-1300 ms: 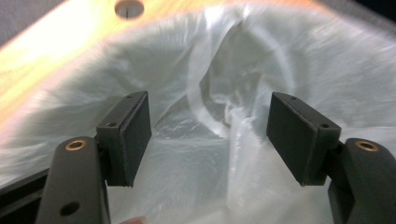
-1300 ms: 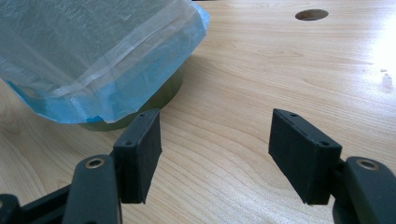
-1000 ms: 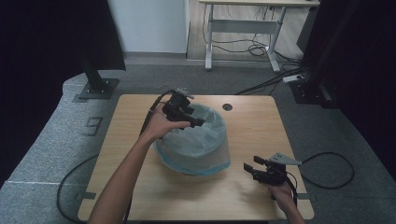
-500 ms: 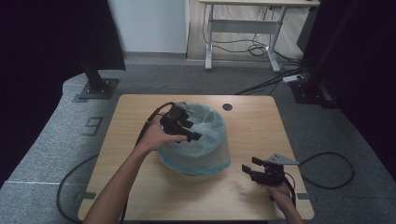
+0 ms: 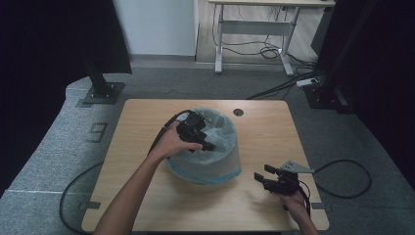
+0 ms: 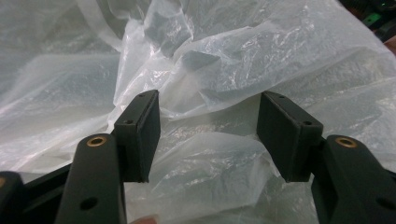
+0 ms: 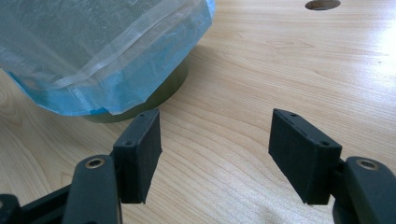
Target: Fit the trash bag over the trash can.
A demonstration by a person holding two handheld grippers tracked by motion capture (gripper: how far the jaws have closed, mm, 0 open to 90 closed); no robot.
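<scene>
At the centre of a light wooden table (image 5: 147,196), a round dark-green bin (image 7: 163,91) stands upright, lined with a translucent plastic bag (image 5: 215,161) whose blue-tinted edge is folded down over the outside of the rim. Over the bin's mouth, the left hand-held gripper (image 5: 198,137) points down into the opening, held by a bare forearm that comes in from the lower left of the high view. Seen from the left gripper view, its two black jaws stand spread apart with nothing pinched between them, and crumpled whitish film of the bag (image 6: 210,84) lies close in front of them and behind the gap. Well apart from the bin, near the table's front right corner, the right hand-held gripper (image 5: 266,178) rests low over the bare wood, a grey three-cornered plate on top and a black cable (image 5: 342,181) trailing off the table's right edge. Its jaws are also spread wide and empty; the right gripper view shows the bag's blue folded hem (image 7: 121,88) and the bin's base beyond them, with a round hole in the table (image 7: 322,4) farther off.
</scene>
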